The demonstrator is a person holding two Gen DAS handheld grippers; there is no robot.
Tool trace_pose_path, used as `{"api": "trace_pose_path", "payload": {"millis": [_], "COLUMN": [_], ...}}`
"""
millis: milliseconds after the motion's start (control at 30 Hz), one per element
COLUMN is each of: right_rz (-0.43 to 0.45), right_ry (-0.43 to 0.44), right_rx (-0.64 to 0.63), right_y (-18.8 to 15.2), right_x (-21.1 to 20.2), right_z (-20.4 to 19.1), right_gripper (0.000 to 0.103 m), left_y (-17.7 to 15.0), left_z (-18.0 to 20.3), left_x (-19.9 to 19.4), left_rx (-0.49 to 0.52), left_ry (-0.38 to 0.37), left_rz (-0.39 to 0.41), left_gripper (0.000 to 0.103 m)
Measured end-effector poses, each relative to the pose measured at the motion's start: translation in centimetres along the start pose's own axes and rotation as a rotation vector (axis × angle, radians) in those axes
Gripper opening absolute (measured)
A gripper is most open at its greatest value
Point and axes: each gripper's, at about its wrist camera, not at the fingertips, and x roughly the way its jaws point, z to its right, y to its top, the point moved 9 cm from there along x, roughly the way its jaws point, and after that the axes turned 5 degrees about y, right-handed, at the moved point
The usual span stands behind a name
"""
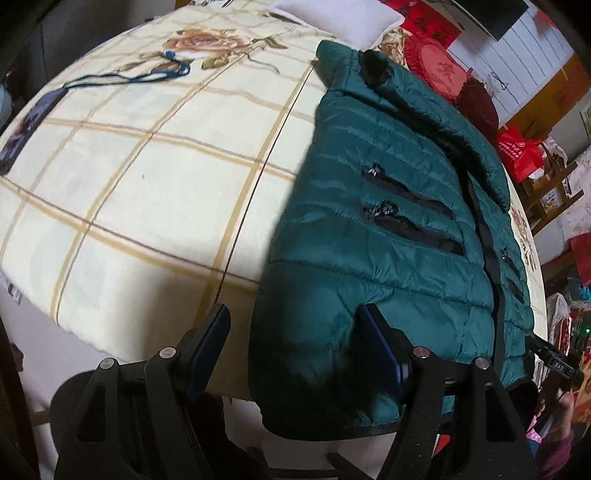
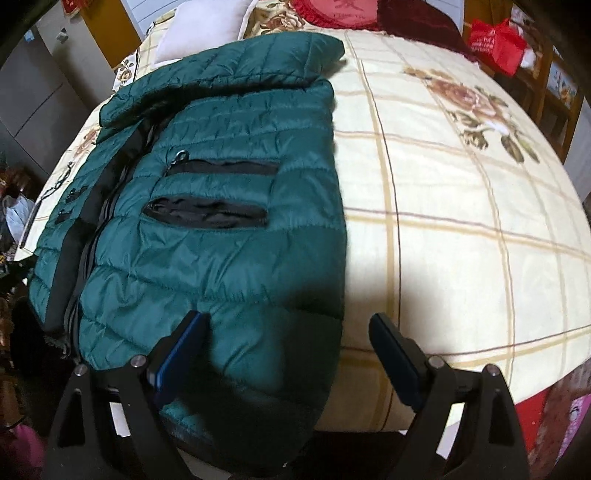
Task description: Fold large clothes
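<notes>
A dark green quilted puffer jacket (image 1: 388,229) lies on a bed, front up, with black zip pockets and a black centre zip; its hem hangs over the near bed edge. It also shows in the right wrist view (image 2: 221,221). My left gripper (image 1: 295,325) is open at the jacket's lower left hem corner, with the right finger (image 1: 380,343) over the fabric. My right gripper (image 2: 288,332) is open at the lower right hem corner, with the left finger (image 2: 181,350) over the fabric. Neither jaw pinches cloth.
The bed has a cream checked blanket with rose prints (image 1: 147,166). A blue lanyard with a dark phone-like item (image 1: 33,122) lies at the far left. A white pillow (image 1: 332,18) and red cushions (image 1: 439,70) sit at the head. A red bag (image 2: 495,40) stands beside the bed.
</notes>
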Motion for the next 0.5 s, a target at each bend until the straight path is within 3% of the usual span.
{"api": "trace_pose_path", "payload": {"millis": [333,500], "right_rz": [0.011,-0.021], "right_ry": [-0.02,0.042], "right_rx": [-0.015,0.012], "right_y": [0.36,-0.01], "right_x": [-0.12,0.52], "right_z": [0.8,0.26], "right_gripper": [0.093,0.093], "left_y": [-0.8,-0.77], "left_z": [0.39,0.58], "left_x": [0.36,0.48], "left_rx": [0.037,0.047], "left_ry": [0.04,0.049], "left_rz": [0.009,0.009], "left_gripper": [0.055,0.055]}}
